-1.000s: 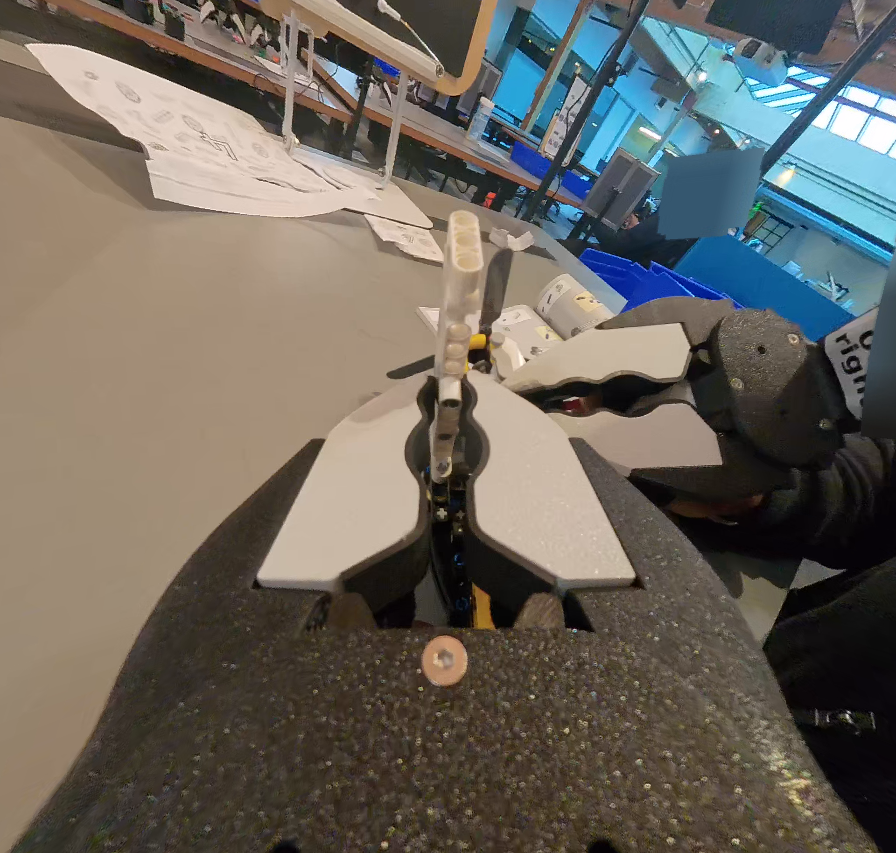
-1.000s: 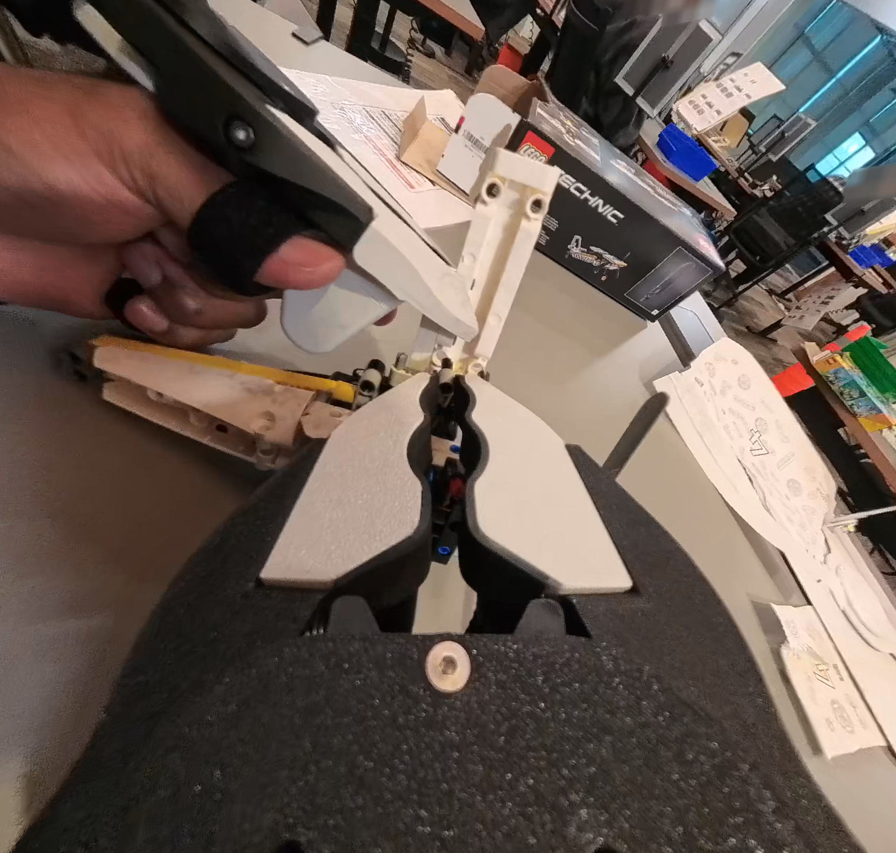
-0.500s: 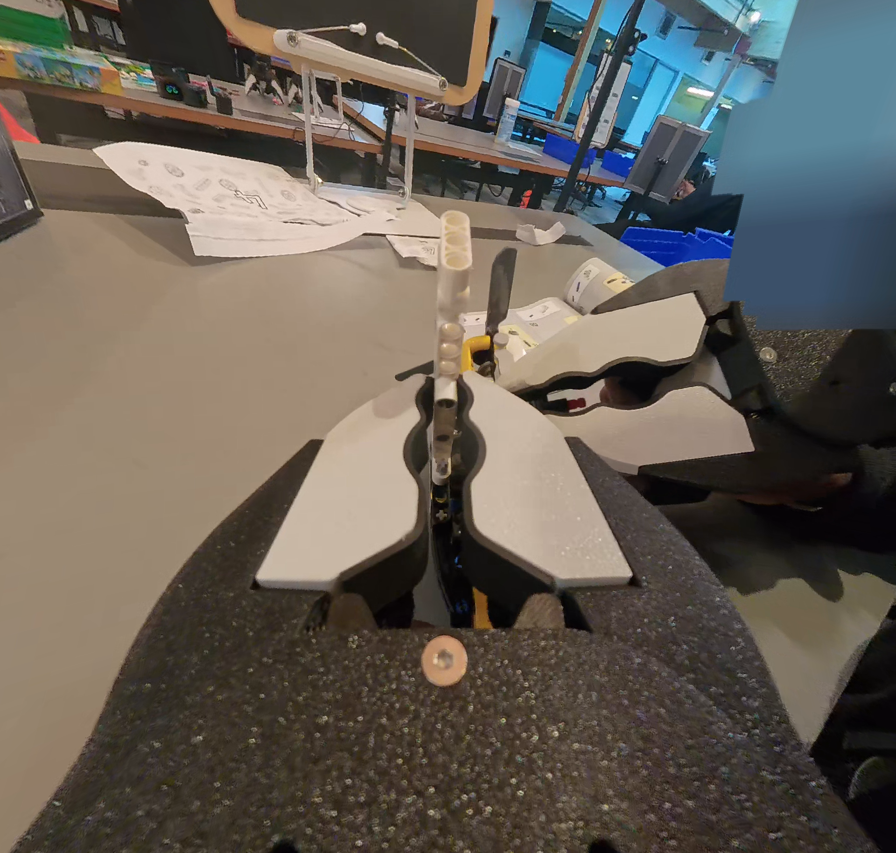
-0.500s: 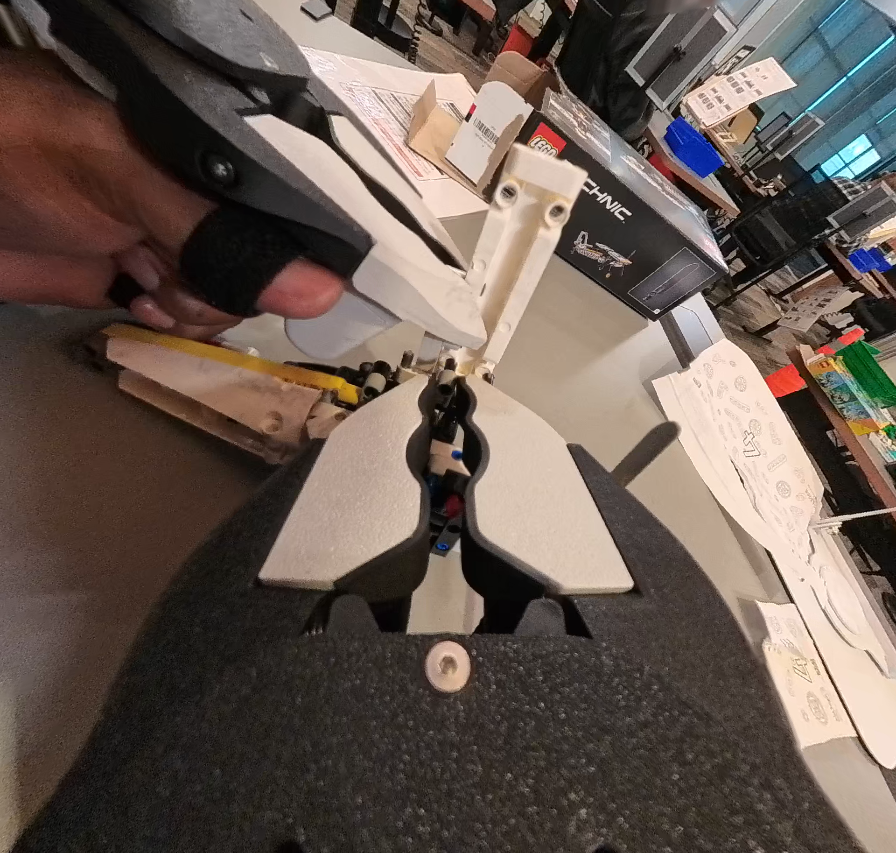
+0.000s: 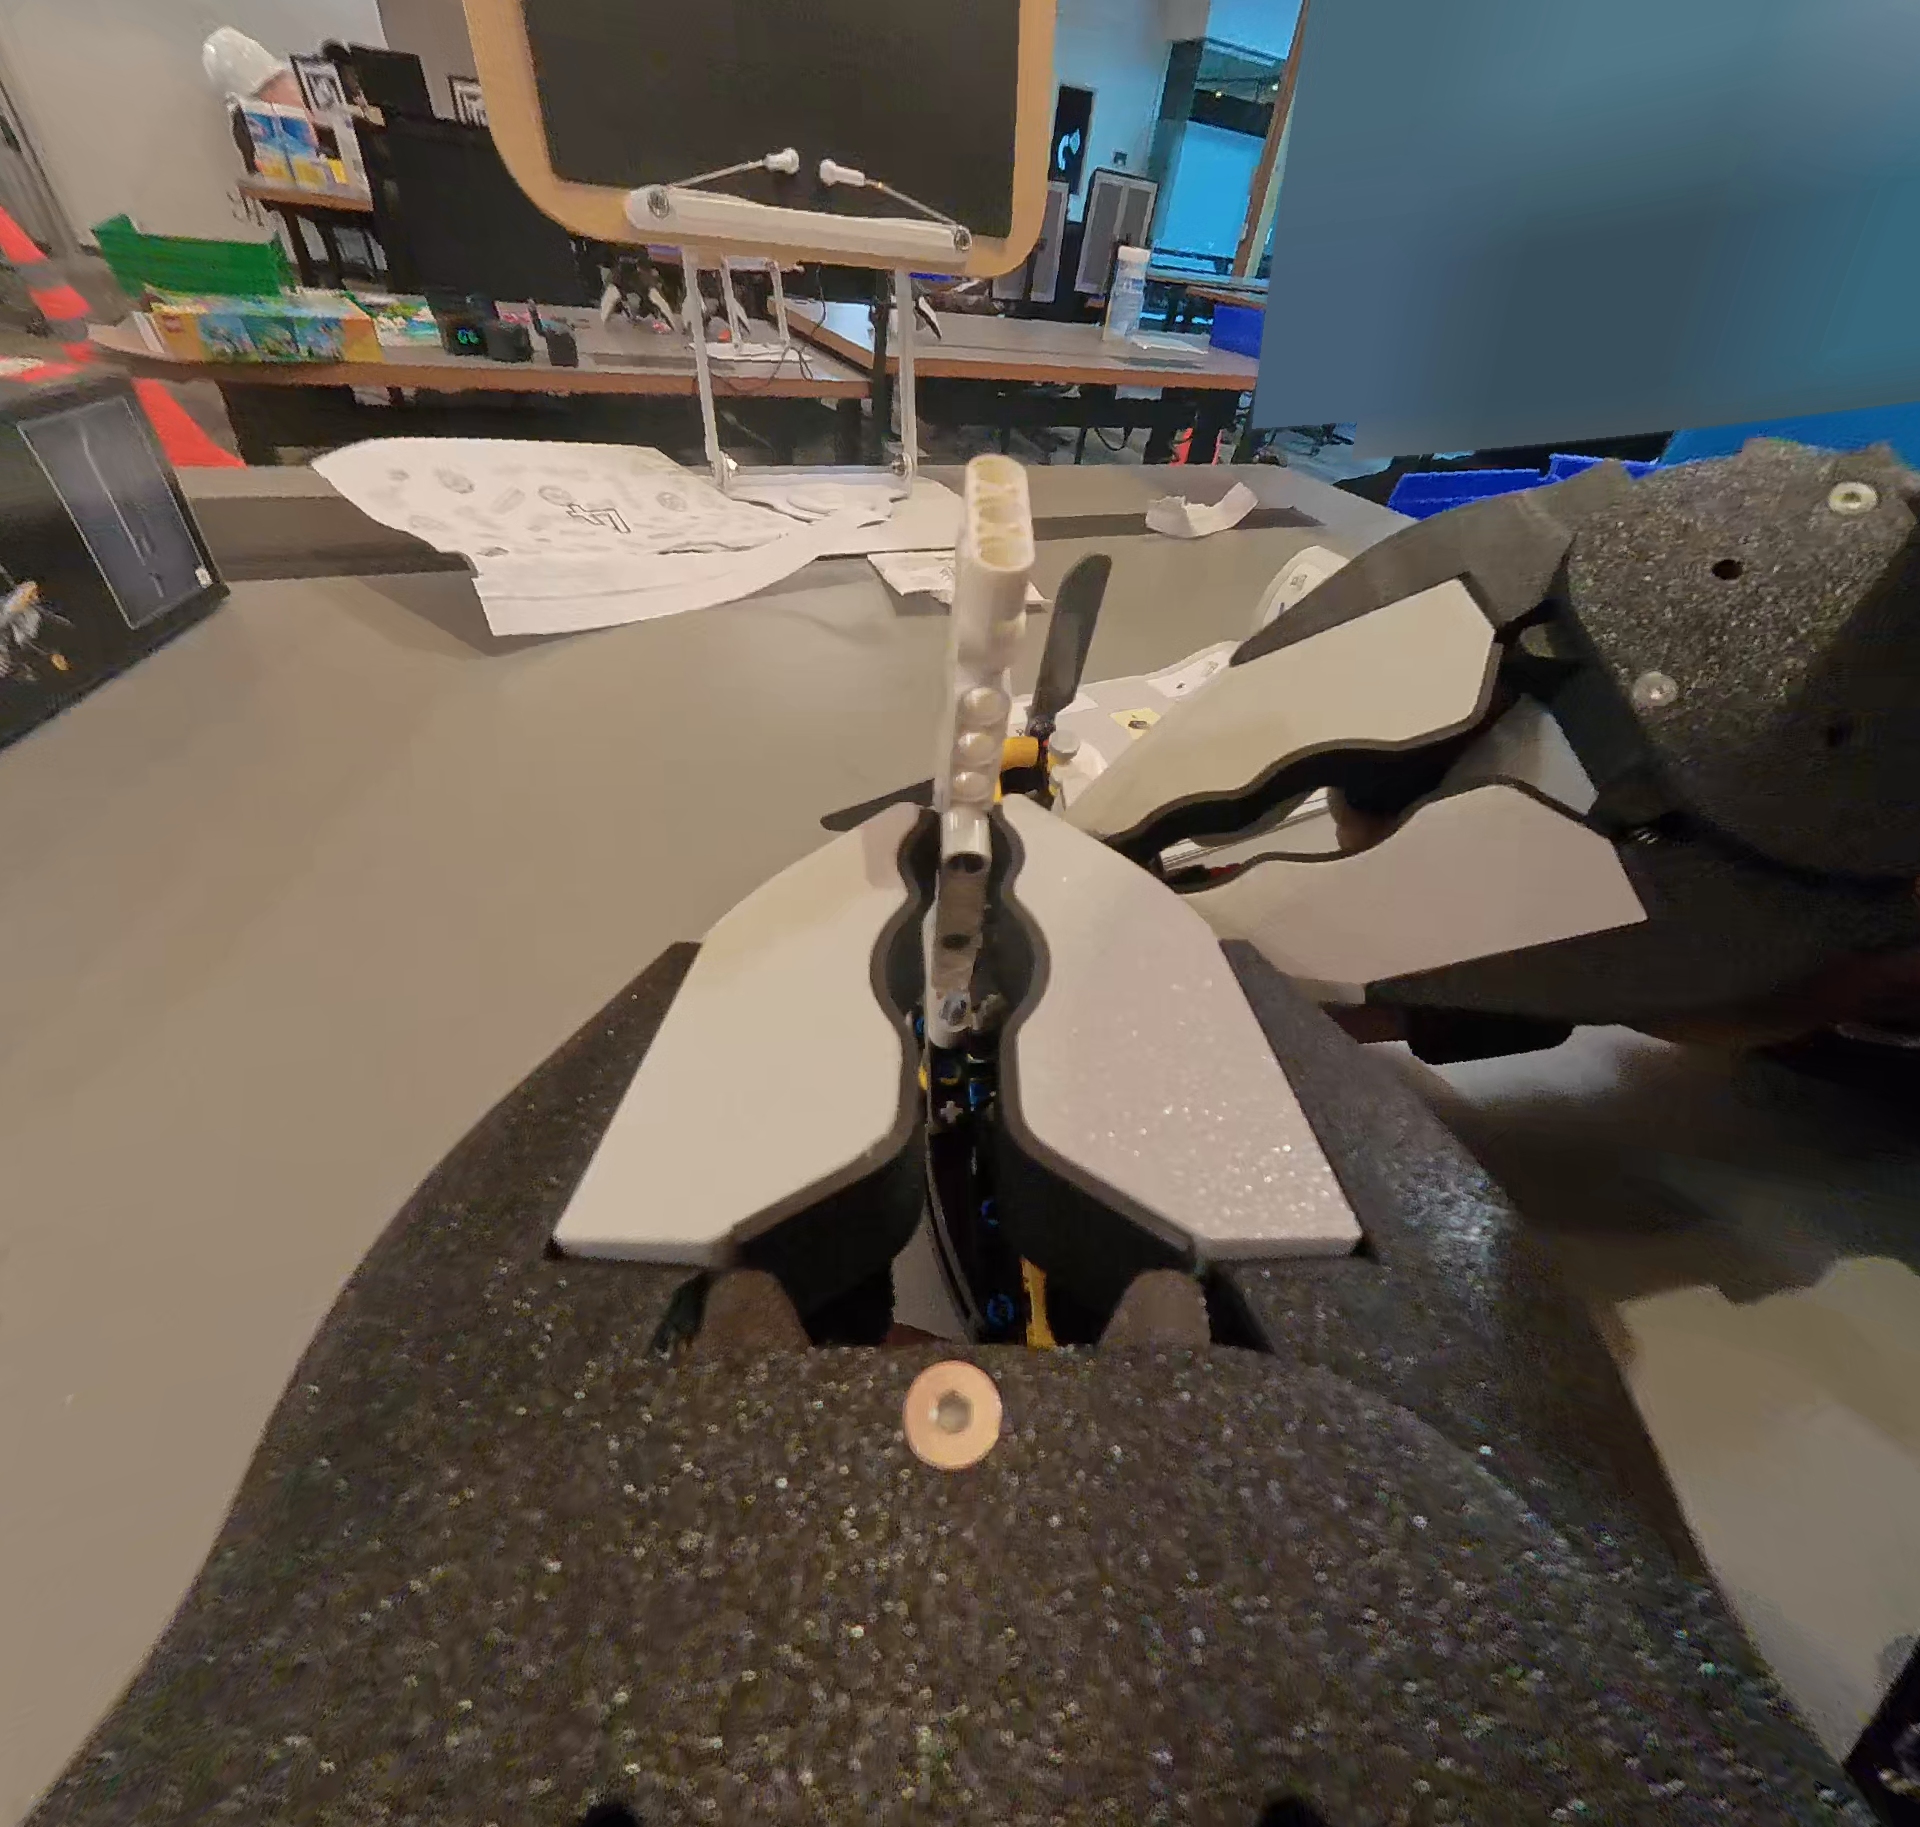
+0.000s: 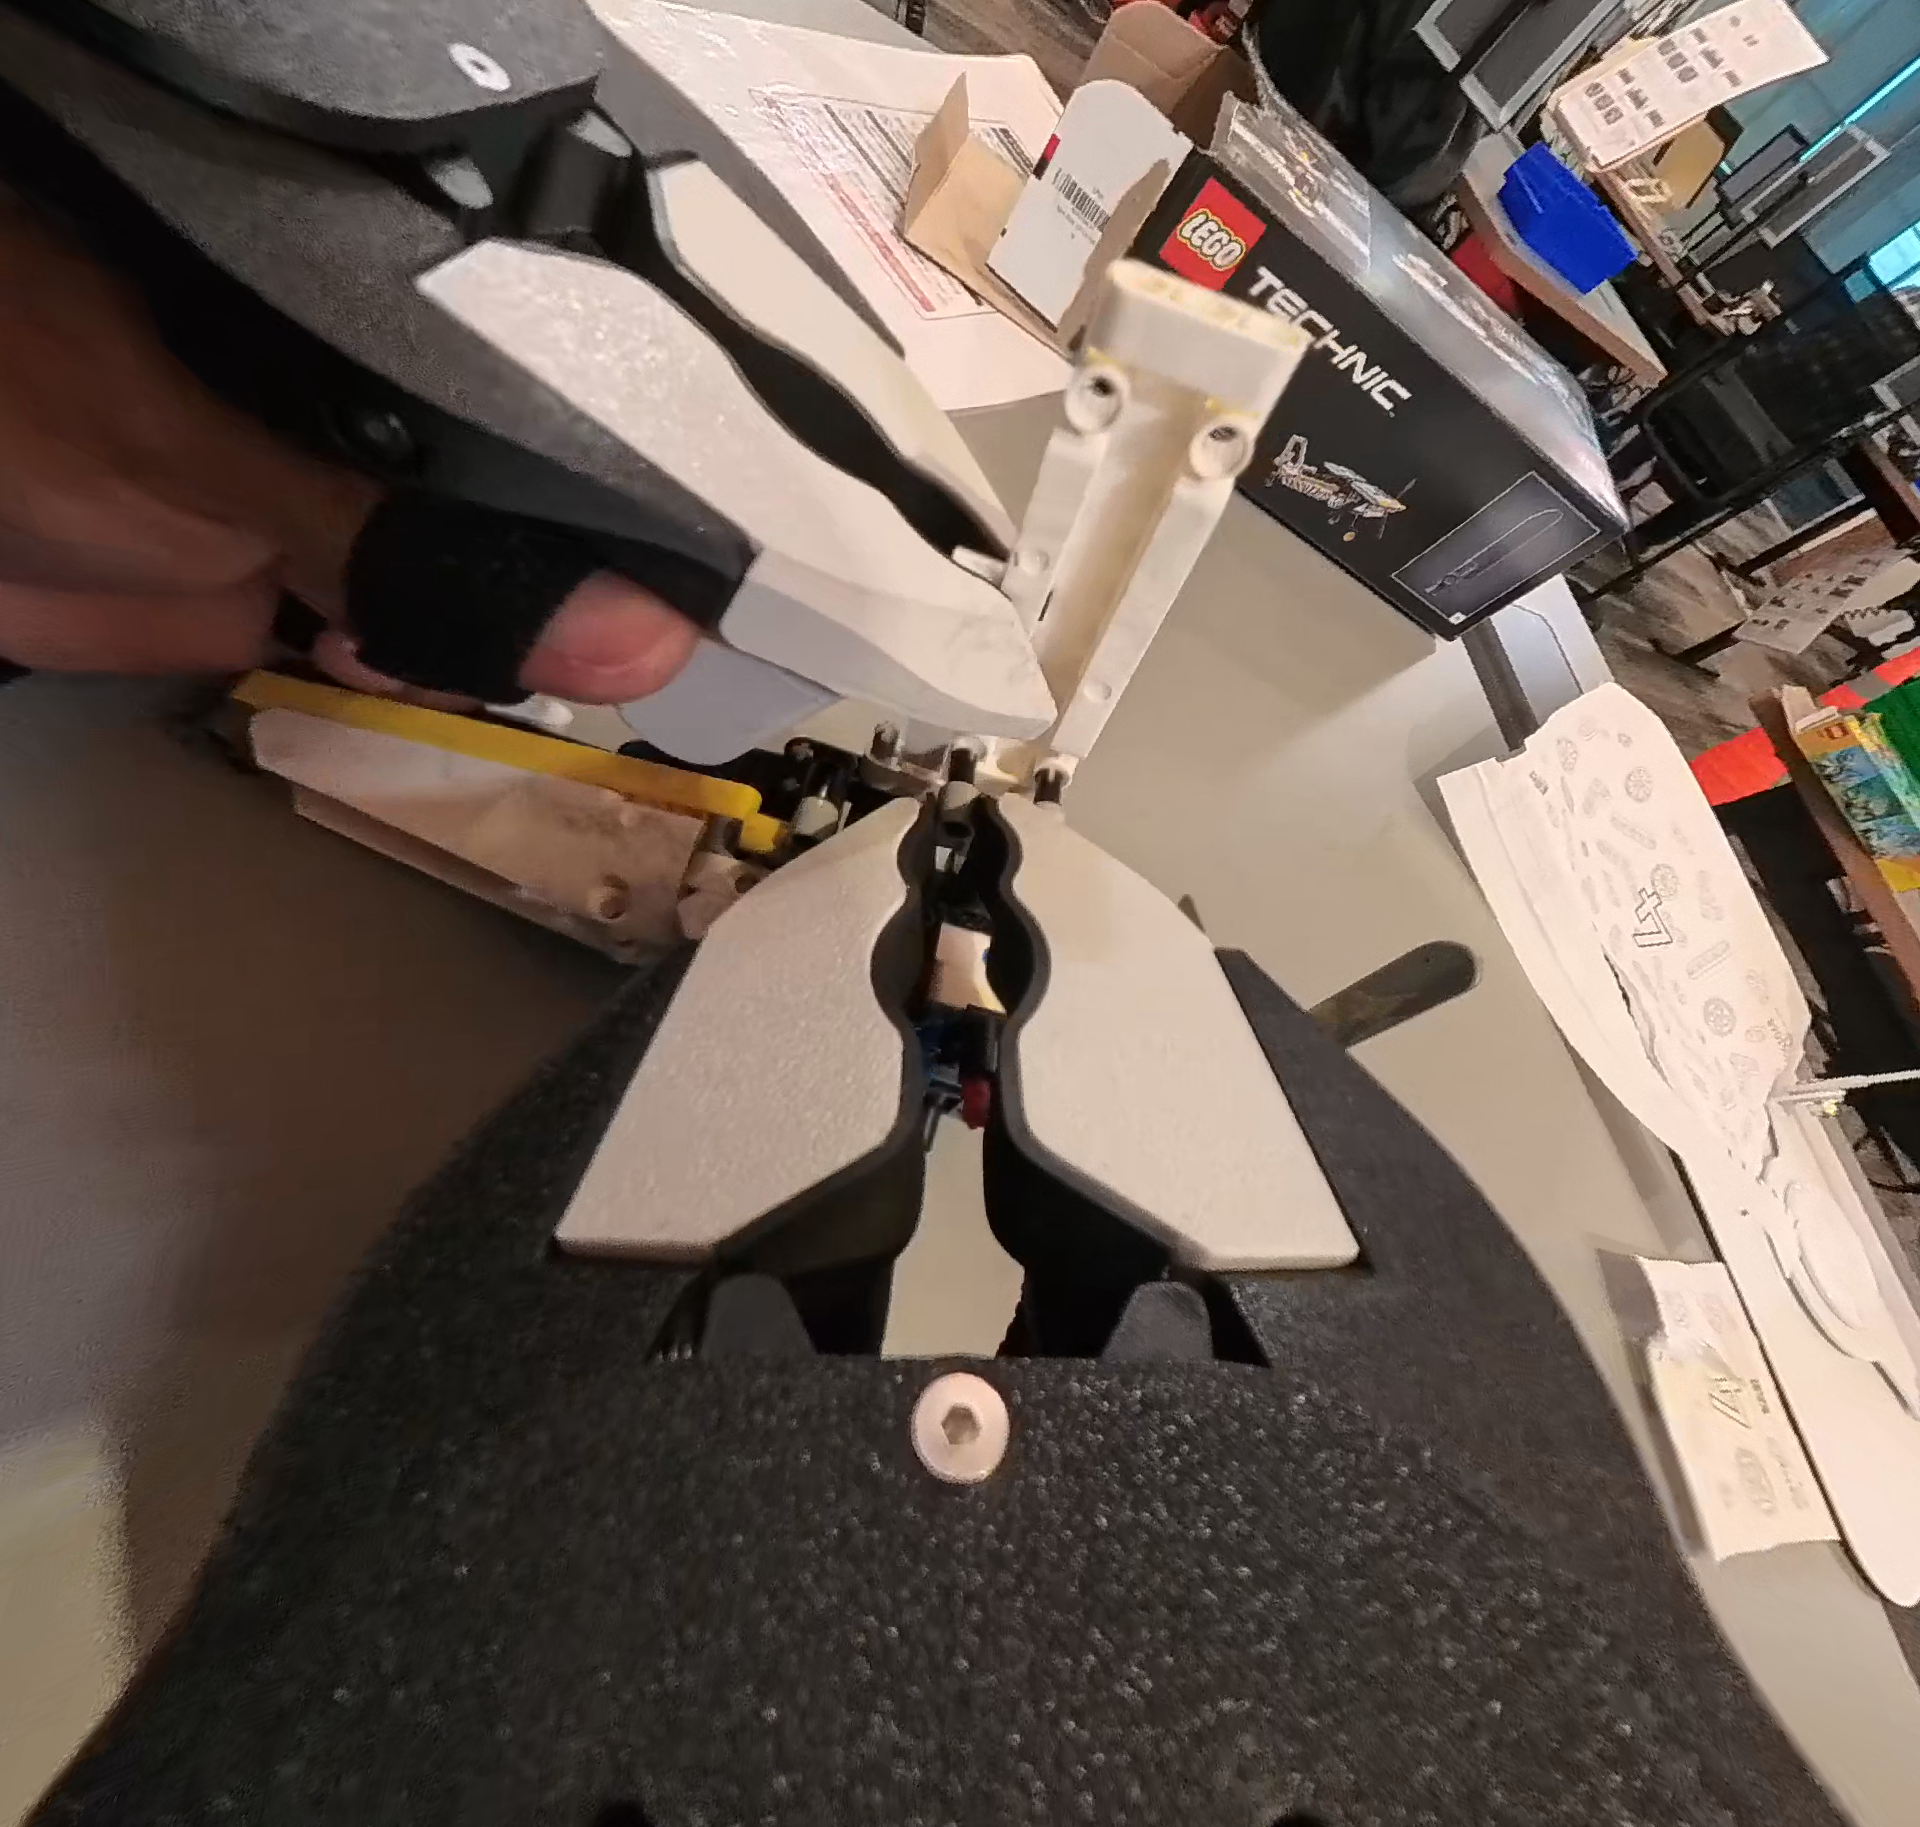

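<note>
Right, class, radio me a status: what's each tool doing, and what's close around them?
Left tool shut on toy plane. Right tool shut on same plane, by white upright fin. Black box and paper sheets nearby on grey table.

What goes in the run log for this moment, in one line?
left gripper: shut on model | right gripper: shut on model | white fin upright | table: paper sheets, box
</note>
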A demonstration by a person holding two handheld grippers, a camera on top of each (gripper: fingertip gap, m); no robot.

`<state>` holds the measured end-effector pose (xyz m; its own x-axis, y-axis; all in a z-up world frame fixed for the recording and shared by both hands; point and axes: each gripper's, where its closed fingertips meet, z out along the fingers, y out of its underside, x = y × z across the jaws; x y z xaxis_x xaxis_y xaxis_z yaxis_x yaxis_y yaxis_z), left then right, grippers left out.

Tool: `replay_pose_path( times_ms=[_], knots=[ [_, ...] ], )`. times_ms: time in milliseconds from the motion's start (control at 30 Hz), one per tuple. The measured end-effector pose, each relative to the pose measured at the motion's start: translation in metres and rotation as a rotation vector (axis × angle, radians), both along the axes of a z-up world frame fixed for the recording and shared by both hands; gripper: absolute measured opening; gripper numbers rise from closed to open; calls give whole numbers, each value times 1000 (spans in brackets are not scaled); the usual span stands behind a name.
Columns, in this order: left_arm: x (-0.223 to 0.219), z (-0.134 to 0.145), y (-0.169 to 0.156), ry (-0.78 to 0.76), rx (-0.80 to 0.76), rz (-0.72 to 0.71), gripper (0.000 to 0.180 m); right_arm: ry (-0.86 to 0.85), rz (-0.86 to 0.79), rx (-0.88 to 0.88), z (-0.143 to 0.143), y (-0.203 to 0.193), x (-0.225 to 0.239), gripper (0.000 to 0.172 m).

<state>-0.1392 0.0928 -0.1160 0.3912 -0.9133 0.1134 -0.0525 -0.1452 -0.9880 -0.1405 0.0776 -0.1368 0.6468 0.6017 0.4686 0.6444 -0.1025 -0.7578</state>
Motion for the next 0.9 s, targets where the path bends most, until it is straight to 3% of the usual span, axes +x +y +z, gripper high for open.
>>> replay_pose_path(
  times_ms=[700,900],
  knots=[
    [3,0,2,24,30,49,10,44,-32,74,4,-2,1,6],
    [4,-2,3,35,23,60,10,-15,-45,114,3,-1,2,6]
  ],
)
